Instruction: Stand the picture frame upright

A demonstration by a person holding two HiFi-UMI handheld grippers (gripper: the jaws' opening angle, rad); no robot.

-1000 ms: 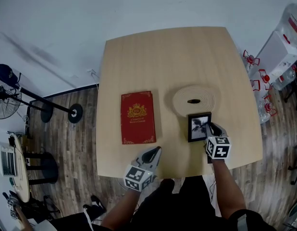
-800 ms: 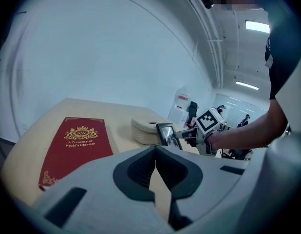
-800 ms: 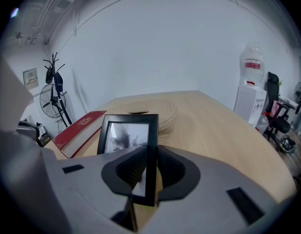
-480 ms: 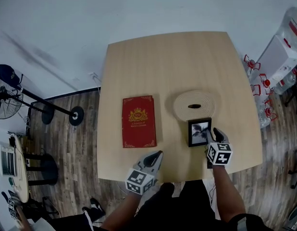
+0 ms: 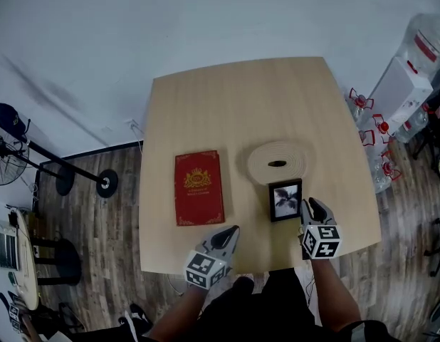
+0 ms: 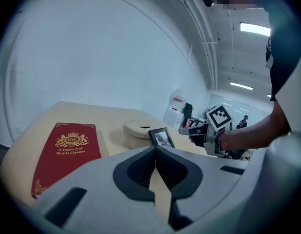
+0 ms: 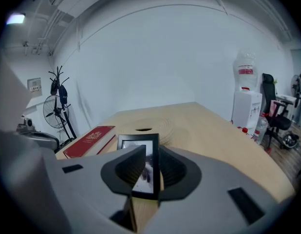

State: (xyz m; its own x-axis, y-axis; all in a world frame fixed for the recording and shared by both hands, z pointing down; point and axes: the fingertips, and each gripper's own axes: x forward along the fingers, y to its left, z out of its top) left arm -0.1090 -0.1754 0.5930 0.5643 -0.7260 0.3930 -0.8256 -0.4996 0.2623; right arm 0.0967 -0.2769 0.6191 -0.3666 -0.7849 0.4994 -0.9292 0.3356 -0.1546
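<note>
The small black picture frame (image 5: 285,199) stands propped on the table (image 5: 234,112), its photo facing me, in front of a round stack of beige mats (image 5: 277,162). My right gripper (image 5: 310,204) hovers at the frame's right near side. In the right gripper view the frame (image 7: 151,152) shows just beyond the right gripper (image 7: 149,150); the jaws have just been closing, nothing is pressed between them, and the left jaw hides part of the frame. My left gripper (image 5: 233,230) rests near the table's front edge, tips together and empty. In the left gripper view the frame (image 6: 161,138) leans back slightly.
A red hardcover book (image 5: 198,187) lies flat to the left of the mats. A water dispenser (image 5: 409,77) with bottles stands past the table's right edge, and a fan stand (image 5: 63,166) is on the floor at the left.
My right gripper has lifted and drawn a little away from the frame's right edge. The frame stays in place by the mats. The left gripper has not moved.
</note>
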